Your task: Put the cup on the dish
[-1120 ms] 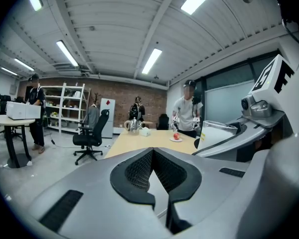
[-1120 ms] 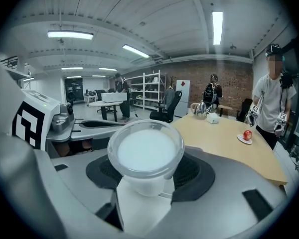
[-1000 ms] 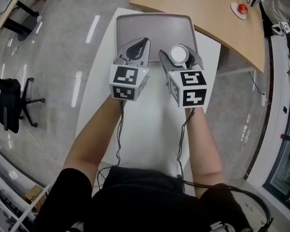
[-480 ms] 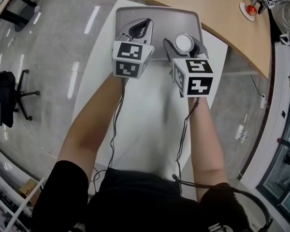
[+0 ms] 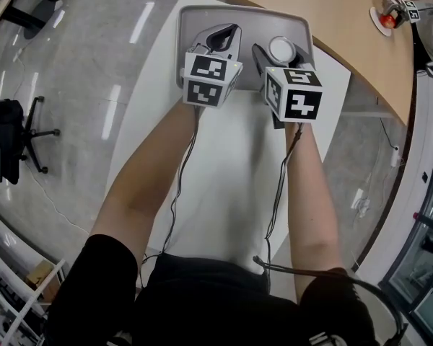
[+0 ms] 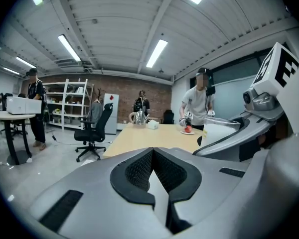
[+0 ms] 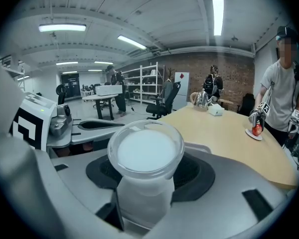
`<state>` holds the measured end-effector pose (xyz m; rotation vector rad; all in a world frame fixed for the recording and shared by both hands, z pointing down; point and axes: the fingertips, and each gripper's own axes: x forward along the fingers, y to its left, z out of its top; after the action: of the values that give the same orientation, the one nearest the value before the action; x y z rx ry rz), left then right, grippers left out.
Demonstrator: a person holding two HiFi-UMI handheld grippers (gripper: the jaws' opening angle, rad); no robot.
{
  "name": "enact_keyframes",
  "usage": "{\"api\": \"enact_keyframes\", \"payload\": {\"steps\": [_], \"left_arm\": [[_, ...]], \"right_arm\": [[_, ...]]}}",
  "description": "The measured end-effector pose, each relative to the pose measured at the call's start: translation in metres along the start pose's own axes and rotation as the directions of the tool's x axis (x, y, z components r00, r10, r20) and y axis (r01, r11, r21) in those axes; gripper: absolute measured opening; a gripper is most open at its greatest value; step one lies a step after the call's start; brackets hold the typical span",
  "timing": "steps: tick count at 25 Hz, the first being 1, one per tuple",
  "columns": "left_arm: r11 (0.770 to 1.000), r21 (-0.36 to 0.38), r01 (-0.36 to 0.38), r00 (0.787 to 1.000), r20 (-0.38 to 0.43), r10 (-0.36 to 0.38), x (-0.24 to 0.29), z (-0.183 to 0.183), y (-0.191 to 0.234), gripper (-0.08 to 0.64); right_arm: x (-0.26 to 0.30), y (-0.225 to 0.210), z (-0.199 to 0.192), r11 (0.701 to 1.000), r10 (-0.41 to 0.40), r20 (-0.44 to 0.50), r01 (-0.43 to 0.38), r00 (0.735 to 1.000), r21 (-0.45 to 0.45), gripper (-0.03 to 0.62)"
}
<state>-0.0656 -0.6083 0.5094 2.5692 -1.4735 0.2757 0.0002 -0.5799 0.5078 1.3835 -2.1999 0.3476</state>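
The cup (image 5: 283, 48), a translucent white tumbler, is pinched by its lower body in the right gripper (image 5: 281, 51), whose jaws close on either side of it in the right gripper view (image 7: 144, 180). Over the last second both grippers have travelled forward. The cup was above the near edge of the gray tray (image 5: 202, 17) and now sits over the tray's right middle, with the marker cubes overlapping the near rim. I take this tray, on the white table (image 5: 224, 186), to be the dish, so the carry looks nearly done and what remains is lowering and letting go. No view settles whether the cup's base already touches the tray floor or hangs just above it. The cup's long axis runs vertically: the wide rim faces up toward the head camera, and in the right gripper view (image 7: 145, 156) the body narrows downward into the jaws with no obvious lean. Its inside reads plain white, and I cannot tell whether that is contents or the bottom. The left gripper (image 5: 226, 36) is beside it over the tray's left middle, clenched on nothing: in its own view (image 6: 153, 156) the dark pads meet in a tight V with nothing between them. A small plate (image 5: 384, 20) carrying something red lies well apart on the wooden table (image 5: 325, 9).
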Motion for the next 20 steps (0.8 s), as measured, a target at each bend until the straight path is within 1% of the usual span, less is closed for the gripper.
{"api": "enact_keyframes", "payload": {"steps": [5,11,13,16,20], "left_arm": [[1.000,0.007,-0.001,1.000,-0.031,0.002,0.014,-0.013,0.006,0.006],[1.000,0.001,0.014,0.999,-0.040,-0.014,0.034,-0.024,0.012,0.006],[1.000,-0.012,0.026,0.998,-0.049,-0.027,0.040,-0.032,0.012,0.006],[0.998,-0.058,0.036,0.997,-0.060,-0.040,0.045,-0.040,0.012,0.006],[0.997,-0.069,0.034,0.997,-0.070,-0.039,0.048,-0.043,0.014,0.006]], "right_arm": [[0.023,-0.003,-0.002,1.000,0.003,-0.008,-0.003,1.000,-0.003,0.258],[0.054,-0.002,-0.013,1.000,0.011,-0.024,-0.012,1.000,-0.004,0.258],[0.064,-0.005,-0.017,1.000,0.010,-0.028,-0.010,1.000,0.010,0.258],[0.076,-0.007,-0.025,0.999,0.001,-0.036,0.001,0.999,0.041,0.258],[0.089,-0.007,-0.043,0.997,-0.002,-0.069,0.007,0.998,0.072,0.258]]}}
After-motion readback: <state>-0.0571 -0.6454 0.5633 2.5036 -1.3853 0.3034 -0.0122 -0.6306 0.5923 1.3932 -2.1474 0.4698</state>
